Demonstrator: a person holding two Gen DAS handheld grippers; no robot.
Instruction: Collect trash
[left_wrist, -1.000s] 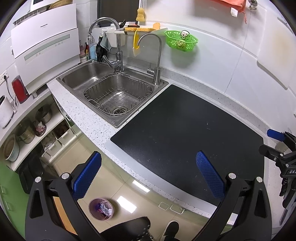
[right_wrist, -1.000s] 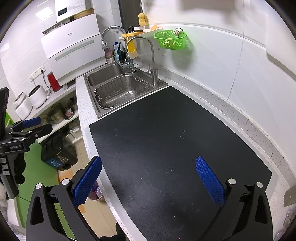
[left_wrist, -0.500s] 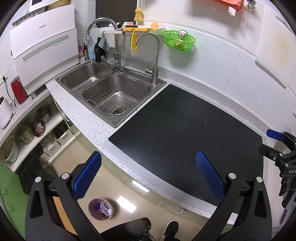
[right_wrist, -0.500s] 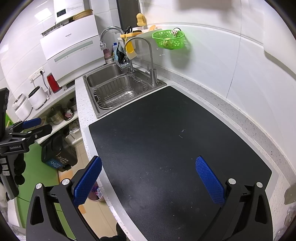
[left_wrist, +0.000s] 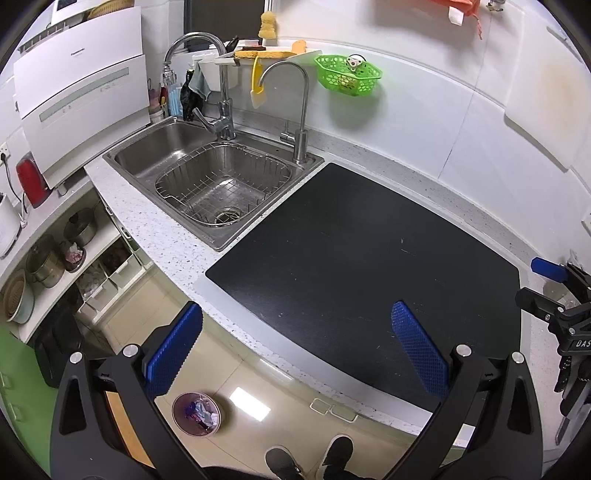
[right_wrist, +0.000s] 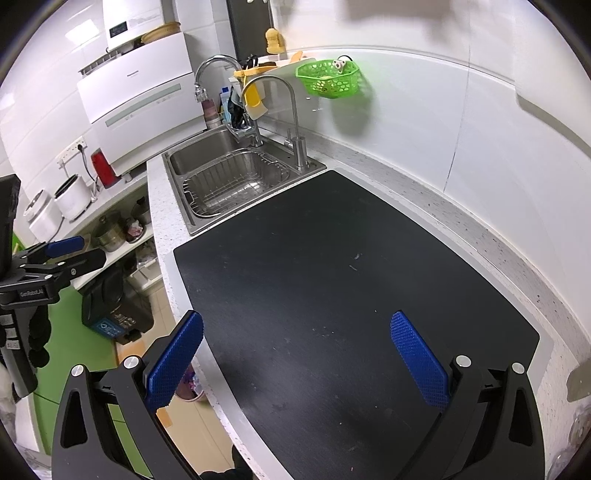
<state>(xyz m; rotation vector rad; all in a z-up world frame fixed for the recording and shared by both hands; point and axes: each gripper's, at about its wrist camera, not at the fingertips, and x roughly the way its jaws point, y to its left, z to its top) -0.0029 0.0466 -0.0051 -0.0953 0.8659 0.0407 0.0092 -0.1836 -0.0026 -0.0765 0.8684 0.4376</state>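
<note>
A small round trash bin (left_wrist: 197, 414) holding crumpled scraps stands on the floor below the counter edge; part of it shows in the right wrist view (right_wrist: 190, 387). A black mat (left_wrist: 362, 266) lies bare on the counter (left_wrist: 159, 236), also in the right wrist view (right_wrist: 332, 295). My left gripper (left_wrist: 295, 347) is open and empty, over the counter's front edge. My right gripper (right_wrist: 295, 350) is open and empty above the mat. I see the right gripper in the left wrist view (left_wrist: 554, 291) and the left gripper in the right wrist view (right_wrist: 55, 258).
A steel double sink (left_wrist: 210, 177) with a wire basket and two taps lies left of the mat. A green basket (left_wrist: 347, 75) hangs on the tiled wall. A white appliance (left_wrist: 77, 103) stands at the left. Open shelves with pots (left_wrist: 55, 258) sit below it.
Both views have drifted slightly; the sink and the mat sit a little further left than before. Both grippers stay open and empty.
</note>
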